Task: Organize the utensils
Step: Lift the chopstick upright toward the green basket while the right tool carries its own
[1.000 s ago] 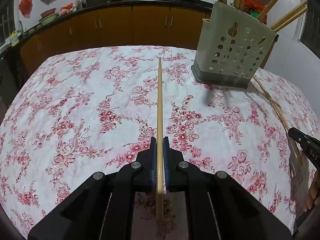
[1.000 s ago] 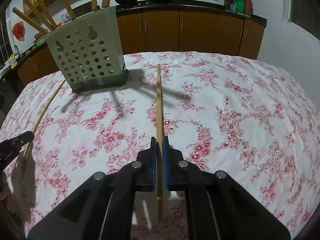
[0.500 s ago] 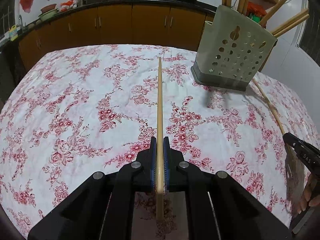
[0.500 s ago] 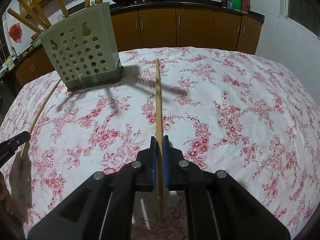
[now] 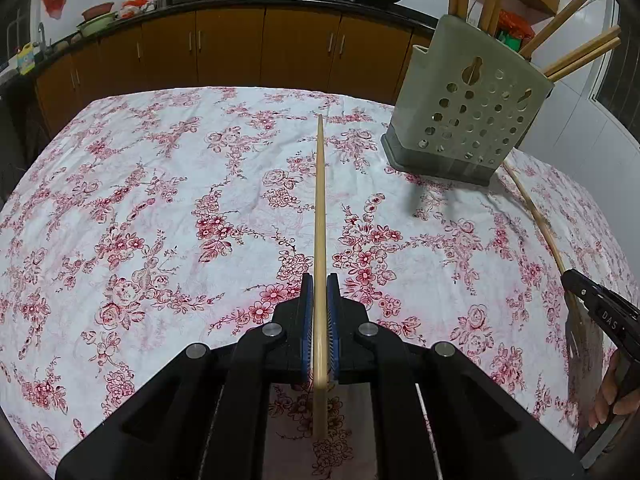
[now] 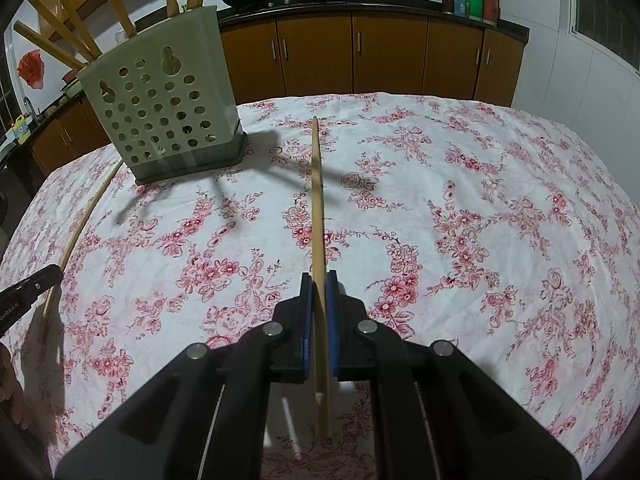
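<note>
My left gripper (image 5: 320,280) is shut on a long wooden chopstick (image 5: 319,200) that points forward above the floral tablecloth. My right gripper (image 6: 319,278) is shut on another wooden chopstick (image 6: 317,200), held the same way. A grey-green perforated utensil holder (image 5: 464,108) stands at the right in the left wrist view and at the left in the right wrist view (image 6: 164,104), with several wooden sticks in it. Each gripper shows at the edge of the other's view, the right one (image 5: 592,304) and the left one (image 6: 28,288).
The table carries a white cloth with red flowers (image 5: 160,200). Brown kitchen cabinets (image 5: 240,44) with pots on the counter run behind it. A white wall (image 6: 580,100) stands to the right.
Both grippers have risen slightly and drawn a little closer to the holder, each still holding its chopstick. The holder appears larger in both views.
</note>
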Tool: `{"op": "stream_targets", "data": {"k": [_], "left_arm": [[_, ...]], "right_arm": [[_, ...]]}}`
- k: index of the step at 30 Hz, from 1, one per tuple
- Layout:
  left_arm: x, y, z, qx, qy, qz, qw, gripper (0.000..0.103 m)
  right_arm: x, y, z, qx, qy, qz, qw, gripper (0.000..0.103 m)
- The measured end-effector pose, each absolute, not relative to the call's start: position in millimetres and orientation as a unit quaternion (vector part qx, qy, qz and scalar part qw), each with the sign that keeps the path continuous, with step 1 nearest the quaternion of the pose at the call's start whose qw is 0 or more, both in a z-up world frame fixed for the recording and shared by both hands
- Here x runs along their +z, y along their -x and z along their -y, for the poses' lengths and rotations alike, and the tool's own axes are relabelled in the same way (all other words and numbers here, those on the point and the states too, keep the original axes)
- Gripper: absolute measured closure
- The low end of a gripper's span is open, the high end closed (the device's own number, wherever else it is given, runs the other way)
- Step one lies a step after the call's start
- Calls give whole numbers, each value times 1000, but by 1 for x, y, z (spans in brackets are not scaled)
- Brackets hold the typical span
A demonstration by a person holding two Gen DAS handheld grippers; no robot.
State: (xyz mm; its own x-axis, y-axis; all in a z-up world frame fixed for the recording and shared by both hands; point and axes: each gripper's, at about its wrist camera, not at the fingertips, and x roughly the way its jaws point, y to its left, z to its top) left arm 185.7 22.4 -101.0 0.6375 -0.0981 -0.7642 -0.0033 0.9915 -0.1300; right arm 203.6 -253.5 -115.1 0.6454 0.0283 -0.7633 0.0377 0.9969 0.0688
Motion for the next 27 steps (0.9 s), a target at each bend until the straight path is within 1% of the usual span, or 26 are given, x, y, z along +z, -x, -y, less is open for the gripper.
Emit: {"op": "stream_targets", "data": {"k": [10, 15, 27], "left_arm": [[-101, -186, -22, -26, 59, -425, 903, 94], [-100, -180, -18, -22, 39, -427, 903, 95], [-99, -172, -18, -20, 31, -427, 903, 95]], "right_arm": [[-115, -203, 253, -3, -39, -421, 906, 94], [-115, -201, 254, -1, -36, -421, 906, 94], [-114, -198, 255, 6, -43, -421, 906, 94]]}}
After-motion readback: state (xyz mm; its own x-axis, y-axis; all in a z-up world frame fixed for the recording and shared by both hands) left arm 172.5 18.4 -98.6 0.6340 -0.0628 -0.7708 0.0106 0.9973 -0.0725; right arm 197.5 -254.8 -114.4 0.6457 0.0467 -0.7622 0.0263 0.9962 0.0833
